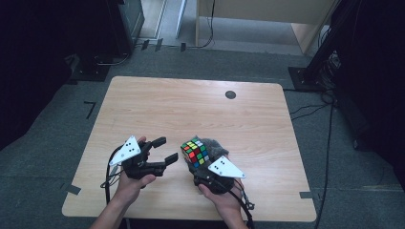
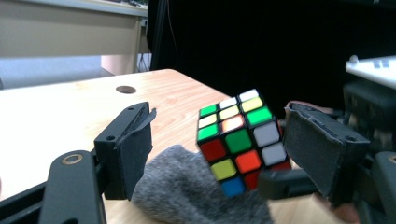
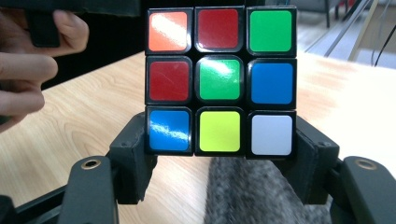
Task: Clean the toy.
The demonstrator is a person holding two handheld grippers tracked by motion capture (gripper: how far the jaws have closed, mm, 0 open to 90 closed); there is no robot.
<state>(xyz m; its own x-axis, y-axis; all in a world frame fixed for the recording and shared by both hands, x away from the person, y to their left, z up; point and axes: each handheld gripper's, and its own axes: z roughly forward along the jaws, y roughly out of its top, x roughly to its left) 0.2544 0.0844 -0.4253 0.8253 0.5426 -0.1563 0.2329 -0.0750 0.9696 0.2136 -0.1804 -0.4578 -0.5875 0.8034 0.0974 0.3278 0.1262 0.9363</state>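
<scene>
1. Cube (image 1: 195,151) pinched by its lower layer in right hand-held gripper (image 1: 203,168), above grey cloth (image 1: 214,146) at near middle of tabletop (image 1: 200,102).
2. Left hand-held gripper (image 1: 165,150) spread, empty, just left of cube.
3. Probably light, rigid, glossy; layers can twist, so best gripped on flat opposite faces.

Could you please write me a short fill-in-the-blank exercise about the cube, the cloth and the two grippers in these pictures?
1. The right gripper is clamped on a scrambled puzzle ____.
2. In the right gripper view, the centre sticker of the cube face is ____.
3. The grey cloth lies on the wooden ____.
4. The left gripper has its jaws ____, with nothing between them.

Missing words: cube; green; table; open
</scene>
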